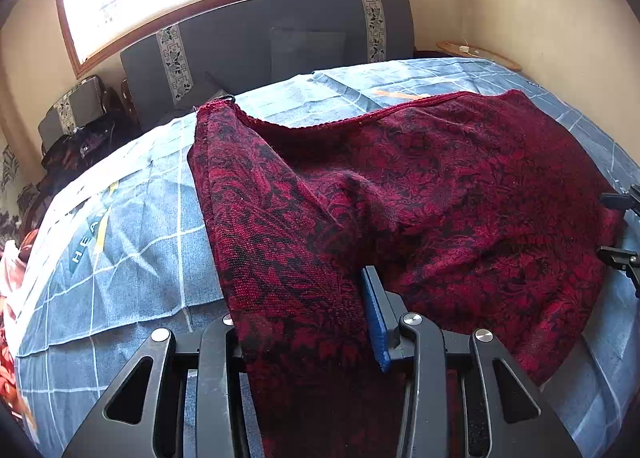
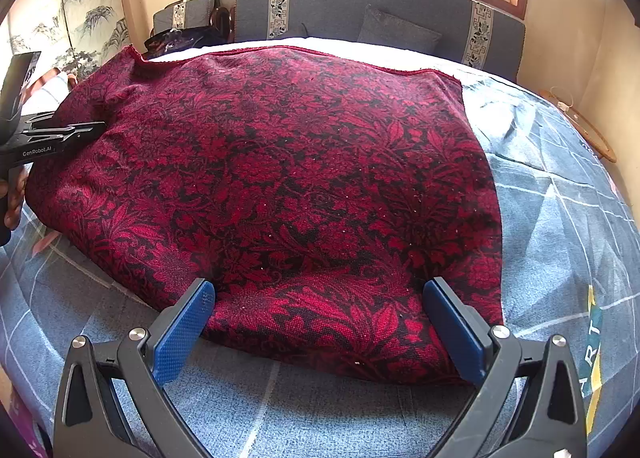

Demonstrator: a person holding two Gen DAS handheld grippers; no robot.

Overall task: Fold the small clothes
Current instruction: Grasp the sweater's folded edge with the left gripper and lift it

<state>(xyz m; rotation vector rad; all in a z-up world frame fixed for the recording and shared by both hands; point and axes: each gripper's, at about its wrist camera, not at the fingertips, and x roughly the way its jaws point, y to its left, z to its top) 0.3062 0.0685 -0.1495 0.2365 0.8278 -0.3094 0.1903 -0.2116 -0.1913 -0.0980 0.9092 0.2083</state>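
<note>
Everywhere, bedspread [image 2: 560, 217] around cloth [image 2: 280, 177].

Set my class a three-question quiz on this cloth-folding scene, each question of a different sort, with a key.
1. True or false: the left gripper has the red patterned cloth between its jaws.
2. Are the right gripper's jaws wide apart or pressed together?
3. The cloth lies on: A) a wooden table B) a blue bedsheet C) bare floor.

Key: 1 true. 2 wide apart, either side of the cloth's near edge. 3 B.
</note>
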